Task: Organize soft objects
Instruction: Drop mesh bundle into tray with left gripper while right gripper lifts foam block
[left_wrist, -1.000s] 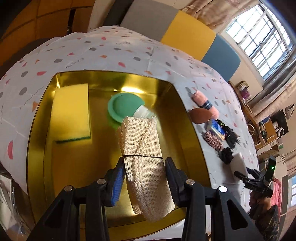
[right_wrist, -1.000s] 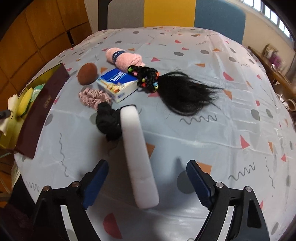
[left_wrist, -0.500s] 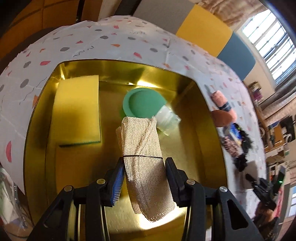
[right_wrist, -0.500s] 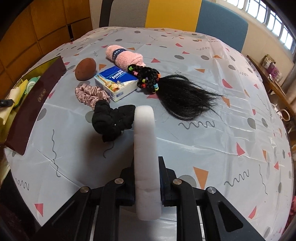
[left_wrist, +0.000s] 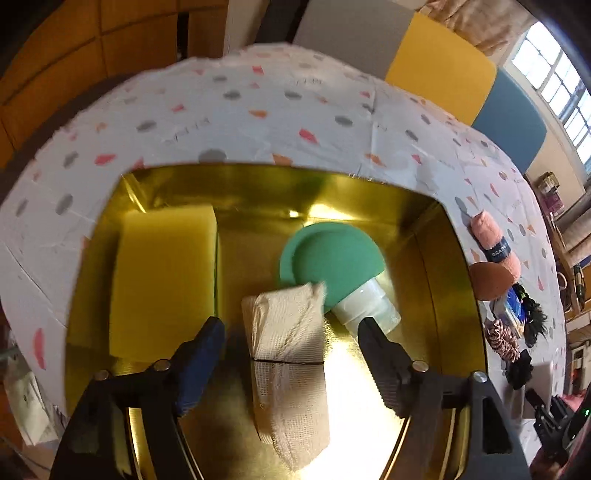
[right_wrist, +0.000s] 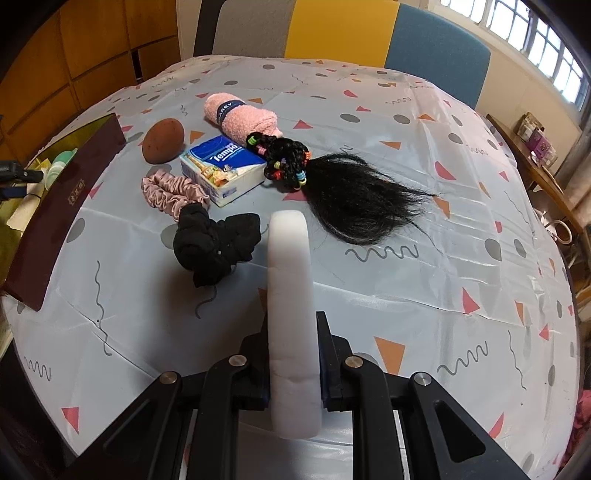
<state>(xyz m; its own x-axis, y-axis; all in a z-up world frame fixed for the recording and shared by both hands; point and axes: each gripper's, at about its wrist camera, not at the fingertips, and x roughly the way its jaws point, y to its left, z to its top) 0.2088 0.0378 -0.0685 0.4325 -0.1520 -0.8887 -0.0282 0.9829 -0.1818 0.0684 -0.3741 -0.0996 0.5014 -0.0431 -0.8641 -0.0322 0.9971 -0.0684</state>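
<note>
Over the gold tray (left_wrist: 454, 266): left gripper (left_wrist: 291, 354) now spread wide, cheesecloth bundle (left_wrist: 288, 354) let go since half a second back and lying free on the tray floor between the fingers, touching neither, beside the yellow sponge (left_wrist: 162, 280) and against the green-capped bottle (left_wrist: 332, 266). One soft item stowed, by the look of it. Across the table: right gripper (right_wrist: 293, 354) clamped on the white foam block (right_wrist: 290, 295), raised upright above the tablecloth (right_wrist: 406, 295), probably bound for the tray next.

Light: daylight from windows (right_wrist: 532, 40) at upper right
Glare: bright patch on gold tray (left_wrist: 369, 354) floor
Blur: left view motion-smeared
Edges: fisheye-bent, dark corners
</note>
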